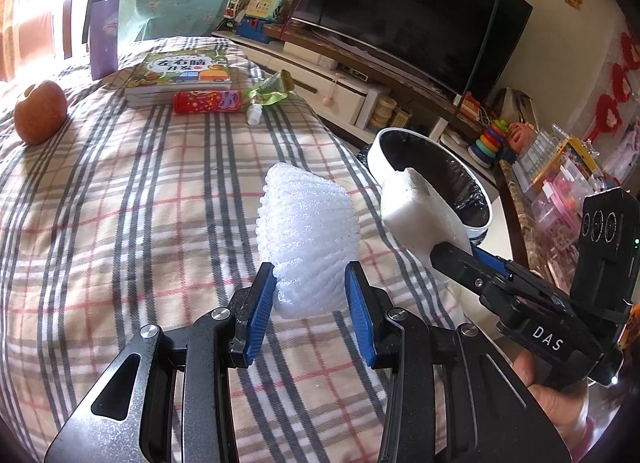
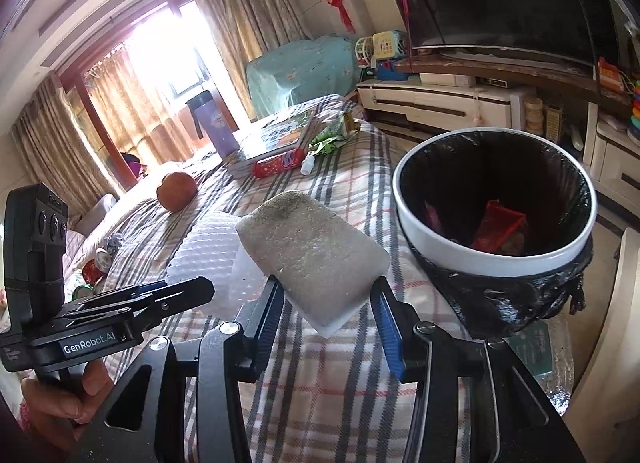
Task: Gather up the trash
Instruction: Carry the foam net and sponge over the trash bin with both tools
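Note:
My left gripper [image 1: 310, 283] is shut on a white foam fruit net [image 1: 308, 239] and holds it above the plaid cloth [image 1: 120, 223]. My right gripper [image 2: 328, 299] is shut on a dirty white foam block [image 2: 316, 259], which also shows in the left wrist view [image 1: 416, 219]. A white bin with a black liner [image 2: 496, 219] stands just right of the foam block, with red trash inside. It also shows in the left wrist view [image 1: 440, 179]. The foam net shows at the left in the right wrist view [image 2: 212, 251].
On the cloth lie an apple [image 1: 40, 111], a stack of books [image 1: 180, 79], a red tube [image 1: 208, 101], a green wrapper [image 1: 272, 89] and a small white bottle [image 1: 254, 113]. A purple flask [image 1: 104, 31] stands behind. A TV [image 1: 408, 11] on a cabinet is at the right.

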A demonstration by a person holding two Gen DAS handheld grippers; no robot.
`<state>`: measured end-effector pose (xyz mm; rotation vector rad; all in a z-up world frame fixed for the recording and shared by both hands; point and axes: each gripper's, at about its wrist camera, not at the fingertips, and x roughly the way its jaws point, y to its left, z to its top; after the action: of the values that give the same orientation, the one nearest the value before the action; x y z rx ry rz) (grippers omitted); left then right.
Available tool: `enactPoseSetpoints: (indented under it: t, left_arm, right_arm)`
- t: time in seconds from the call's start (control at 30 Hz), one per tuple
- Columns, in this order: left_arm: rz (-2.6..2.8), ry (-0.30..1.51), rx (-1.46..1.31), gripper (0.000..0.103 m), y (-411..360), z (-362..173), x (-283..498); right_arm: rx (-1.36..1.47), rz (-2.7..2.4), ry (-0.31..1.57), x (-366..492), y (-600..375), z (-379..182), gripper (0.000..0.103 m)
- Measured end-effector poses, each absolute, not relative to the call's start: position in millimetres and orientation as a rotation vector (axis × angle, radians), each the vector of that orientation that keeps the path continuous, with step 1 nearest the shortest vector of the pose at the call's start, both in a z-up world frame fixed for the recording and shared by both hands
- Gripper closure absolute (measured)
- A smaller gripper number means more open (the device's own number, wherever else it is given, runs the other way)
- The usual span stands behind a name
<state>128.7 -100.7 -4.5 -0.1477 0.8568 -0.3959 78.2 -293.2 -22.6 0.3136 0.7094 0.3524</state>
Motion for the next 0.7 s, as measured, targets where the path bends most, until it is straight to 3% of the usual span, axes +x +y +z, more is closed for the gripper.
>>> enactPoseSetpoints:
  t: [0.7]
  left_arm:
    - [-0.508,0.858,-0.063,0.068,-162,6,131]
  right_arm:
    - [0.368,0.244,0.694,67,-342,-25,0.057]
